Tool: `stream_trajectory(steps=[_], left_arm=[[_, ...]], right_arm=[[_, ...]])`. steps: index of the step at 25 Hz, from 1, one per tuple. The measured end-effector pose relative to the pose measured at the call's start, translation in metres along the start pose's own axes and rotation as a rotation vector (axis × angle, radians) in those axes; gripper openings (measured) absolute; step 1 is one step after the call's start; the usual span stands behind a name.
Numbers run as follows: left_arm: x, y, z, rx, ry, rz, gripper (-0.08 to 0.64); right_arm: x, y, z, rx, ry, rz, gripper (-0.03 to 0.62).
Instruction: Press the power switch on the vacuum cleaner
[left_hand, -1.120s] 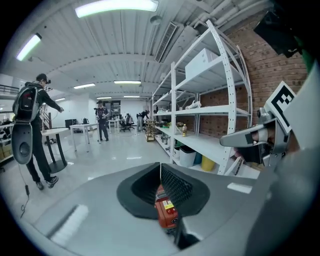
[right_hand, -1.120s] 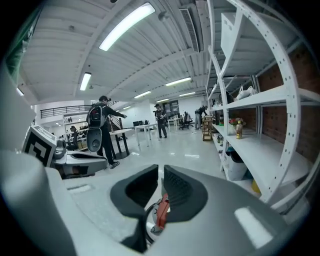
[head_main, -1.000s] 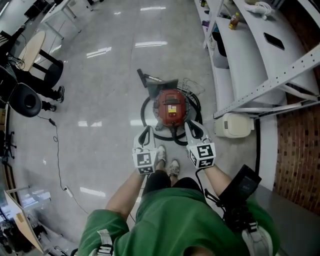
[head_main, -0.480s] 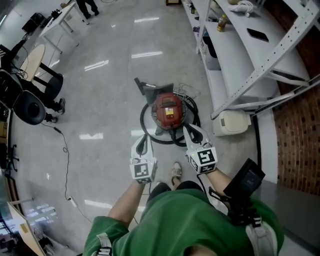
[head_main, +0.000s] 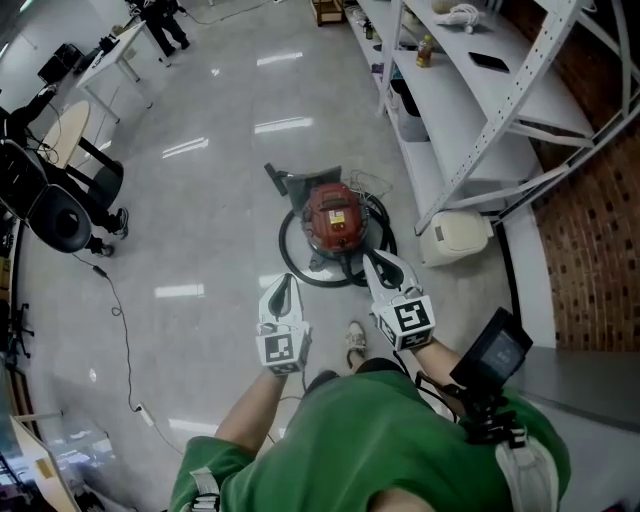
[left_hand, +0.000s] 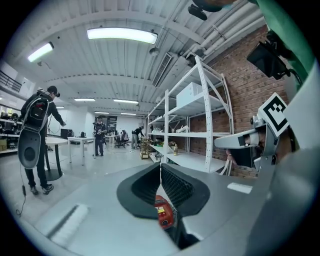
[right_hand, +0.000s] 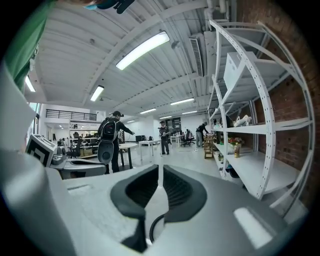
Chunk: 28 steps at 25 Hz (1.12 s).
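The red vacuum cleaner (head_main: 335, 220) stands on the grey floor, ringed by its black hose (head_main: 290, 255), with a dark nozzle (head_main: 284, 181) at its far left. My left gripper (head_main: 285, 283) hangs just short of the hose, left of the vacuum. In the left gripper view, the left gripper (left_hand: 160, 167) is shut and empty, and the red vacuum (left_hand: 163, 212) shows low between the jaws. My right gripper (head_main: 371, 260) hovers over the hose at the vacuum's near right. Seen in its own view, the right gripper (right_hand: 160, 169) is shut on nothing, with a loop of black hose (right_hand: 151, 227) below it.
A white shelving rack (head_main: 455, 105) runs along the right, with a cream box (head_main: 455, 238) on the floor beside the vacuum. A black chair (head_main: 58, 215) and a floor cable (head_main: 122, 330) lie to the left. My shoe (head_main: 354, 340) is just behind the grippers. People stand far off.
The head view has tilted forward, showing more of the shelving. The left gripper has drawn back slightly toward my body. One shoe has gone out of sight. Both jaws stay shut.
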<state>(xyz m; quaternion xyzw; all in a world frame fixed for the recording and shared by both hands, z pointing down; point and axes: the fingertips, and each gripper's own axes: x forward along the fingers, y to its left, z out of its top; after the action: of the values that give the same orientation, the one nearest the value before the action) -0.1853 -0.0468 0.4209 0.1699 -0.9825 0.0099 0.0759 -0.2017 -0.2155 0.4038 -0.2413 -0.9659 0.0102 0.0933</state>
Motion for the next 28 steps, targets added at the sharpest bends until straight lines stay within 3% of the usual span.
stream_trajectory(steps=[13, 28], left_arm=[[-0.107, 0.002, 0.009, -0.011, -0.068, -0.034, 0.014], [-0.181, -0.013, -0.004, 0.013, -0.052, -0.080, 0.014]], right_arm=[[-0.077, 0.094, 0.004, -0.029, -0.004, -0.007, 0.021], [-0.139, 0.142, -0.017, -0.007, -0.011, -0.054, 0.017]])
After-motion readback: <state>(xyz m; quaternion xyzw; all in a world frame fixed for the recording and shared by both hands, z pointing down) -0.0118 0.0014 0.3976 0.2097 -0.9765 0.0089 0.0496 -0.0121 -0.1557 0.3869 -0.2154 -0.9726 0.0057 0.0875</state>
